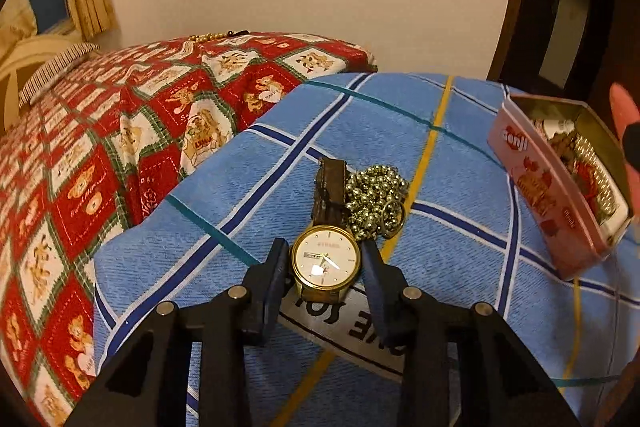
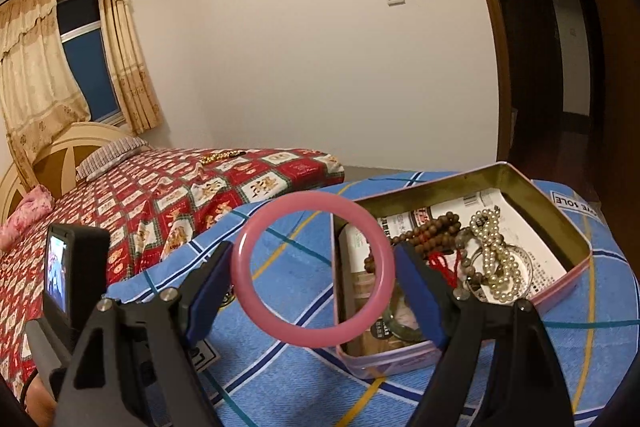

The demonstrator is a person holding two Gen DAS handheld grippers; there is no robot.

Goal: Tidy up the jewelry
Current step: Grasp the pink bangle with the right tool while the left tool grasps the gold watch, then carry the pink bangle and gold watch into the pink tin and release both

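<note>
A gold-rimmed wristwatch (image 1: pixel 326 261) with a brown strap lies on the blue plaid cloth (image 1: pixel 240 195). My left gripper (image 1: pixel 325 251) has its pads against both sides of the watch case. A heap of gold bead chain (image 1: pixel 374 201) with a ring touches the strap on its right. My right gripper (image 2: pixel 315 251) is shut on a pink bangle (image 2: pixel 316 337), held upright above the cloth beside the left end of an open pink tin (image 2: pixel 568 239). The tin (image 1: pixel 536 183) holds brown beads (image 2: pixel 428 227), a pearl string (image 2: pixel 496 263) and papers.
A bed with a red patchwork cover (image 2: pixel 160 203) lies to the left, a striped pillow (image 2: pixel 108 155) at its head and a gold chain (image 2: pixel 218 157) at its far edge. The left gripper's body (image 2: pixel 64 267) shows at left. A dark doorway (image 2: pixel 560 67) is at right.
</note>
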